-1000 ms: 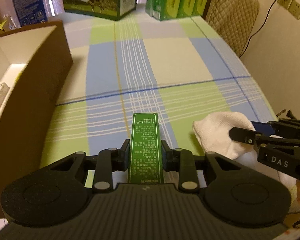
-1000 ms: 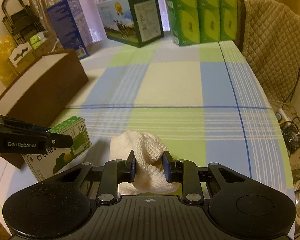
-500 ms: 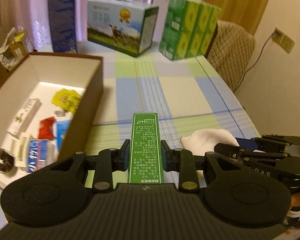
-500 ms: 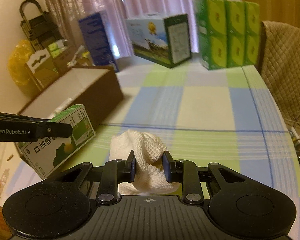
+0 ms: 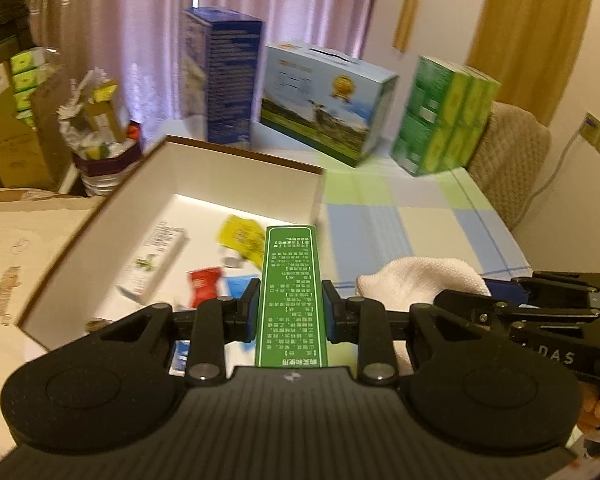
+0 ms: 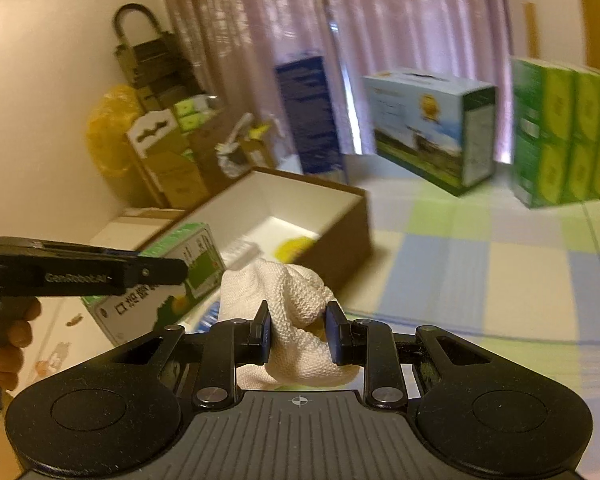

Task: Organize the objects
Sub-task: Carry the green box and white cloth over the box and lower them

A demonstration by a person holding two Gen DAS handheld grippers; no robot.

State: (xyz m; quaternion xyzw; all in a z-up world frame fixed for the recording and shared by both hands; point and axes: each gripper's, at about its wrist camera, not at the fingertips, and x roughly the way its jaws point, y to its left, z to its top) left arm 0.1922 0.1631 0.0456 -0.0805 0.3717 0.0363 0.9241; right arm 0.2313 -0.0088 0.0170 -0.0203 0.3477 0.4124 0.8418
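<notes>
Both grippers have risen and swung toward the open brown cardboard box [image 5: 236, 184] since a second ago. Left gripper [image 5: 290, 312] stays clamped on the flat green printed carton [image 5: 290, 292], held over the box's near edge; right gripper [image 6: 298, 334] grips the white knitted cloth [image 6: 292, 300] just beside it.

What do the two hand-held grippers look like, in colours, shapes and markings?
The left gripper and right gripper are both matt black, with a ribbed grey-black plate, two round discs, silver rivets and blue-edged finger pads. Seen side-on, the left one reads "GenRobot.AI" and the right one "DAS". No sleeves or cables show.
</notes>
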